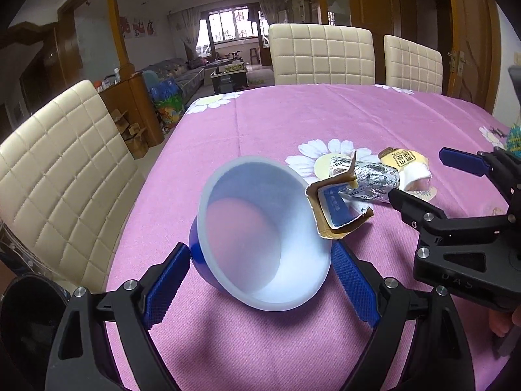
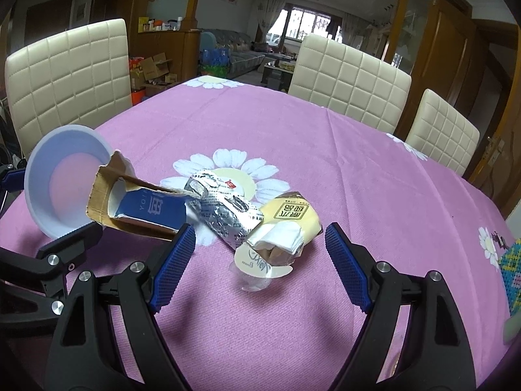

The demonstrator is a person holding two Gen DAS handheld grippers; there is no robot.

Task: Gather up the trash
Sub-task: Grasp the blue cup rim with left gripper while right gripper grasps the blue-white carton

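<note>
My left gripper (image 1: 260, 251) is shut on a bowl (image 1: 260, 238), blue outside and white inside. The bowl is tipped on its side with its mouth toward the camera. A torn blue-and-brown carton (image 1: 335, 208) leans on the bowl's rim. Beside it on the pink tablecloth (image 1: 293, 120) lie a crumpled silver wrapper (image 2: 228, 215) and a yellow wrapper (image 2: 289, 215) with white paper in it. A round white lid (image 2: 260, 267) lies under the yellow wrapper. My right gripper (image 2: 260, 233) is open just short of the wrappers, and its pads touch nothing.
Cream padded chairs (image 2: 348, 75) stand around the table's far and left sides. A beaded, colourful mat (image 2: 511, 270) lies at the right table edge. Bare tablecloth (image 2: 260, 123) stretches beyond the trash to the far edge.
</note>
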